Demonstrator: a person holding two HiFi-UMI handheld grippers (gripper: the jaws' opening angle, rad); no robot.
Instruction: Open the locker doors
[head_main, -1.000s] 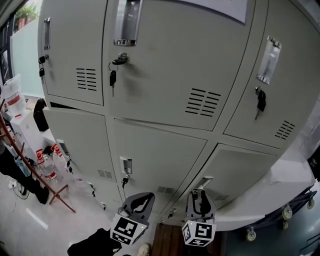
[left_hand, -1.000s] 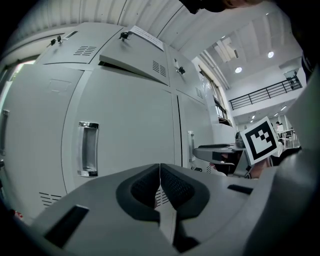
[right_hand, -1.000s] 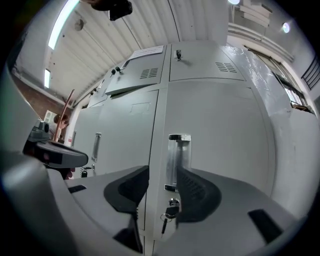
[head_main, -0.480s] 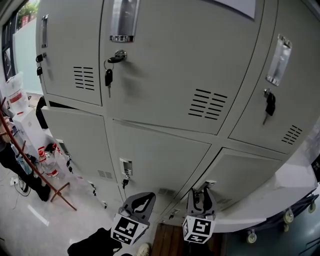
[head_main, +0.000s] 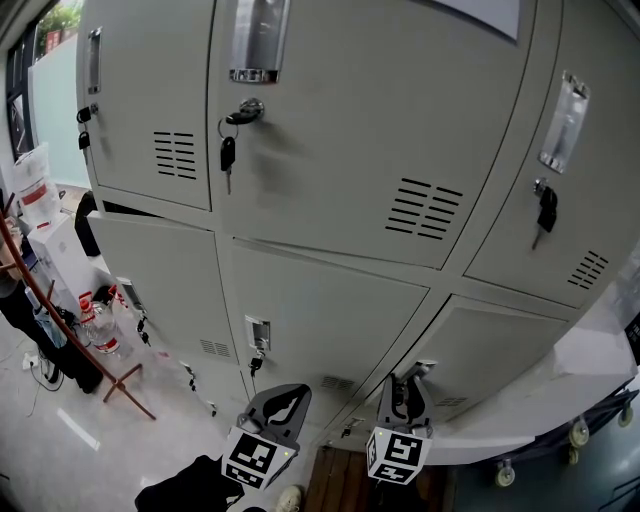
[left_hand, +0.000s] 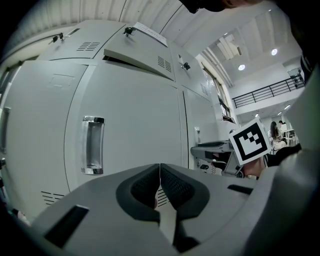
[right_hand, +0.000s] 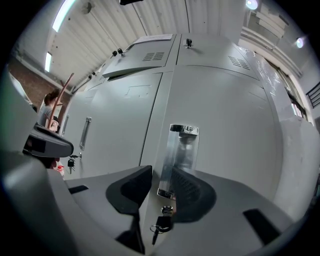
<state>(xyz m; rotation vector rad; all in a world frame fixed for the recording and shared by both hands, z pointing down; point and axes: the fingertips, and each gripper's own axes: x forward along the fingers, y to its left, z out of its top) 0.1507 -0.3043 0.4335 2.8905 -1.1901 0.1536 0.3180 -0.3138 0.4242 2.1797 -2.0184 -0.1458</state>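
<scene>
A bank of grey locker doors (head_main: 330, 300) fills the head view. My right gripper (head_main: 409, 384) is level at the chrome handle (head_main: 421, 369) of the lower right door. In the right gripper view that handle (right_hand: 181, 152) stands between the jaws, which have just been closing; a gap still shows on the handle's left side. A key (right_hand: 161, 226) hangs in the lock below it. My left gripper (head_main: 276, 404) hovers shut and empty in front of the lower middle door, whose handle (left_hand: 92, 145) shows in the left gripper view.
Keys hang in the upper doors' locks (head_main: 228, 150). One door above (left_hand: 142, 52) stands slightly ajar. A red rack (head_main: 60, 335) with bottles and a person's legs are at the left. A white cart on casters (head_main: 585, 365) stands at the right.
My right gripper has edged up to the lower right door's handle and its jaws have narrowed around it. The left gripper has stayed put.
</scene>
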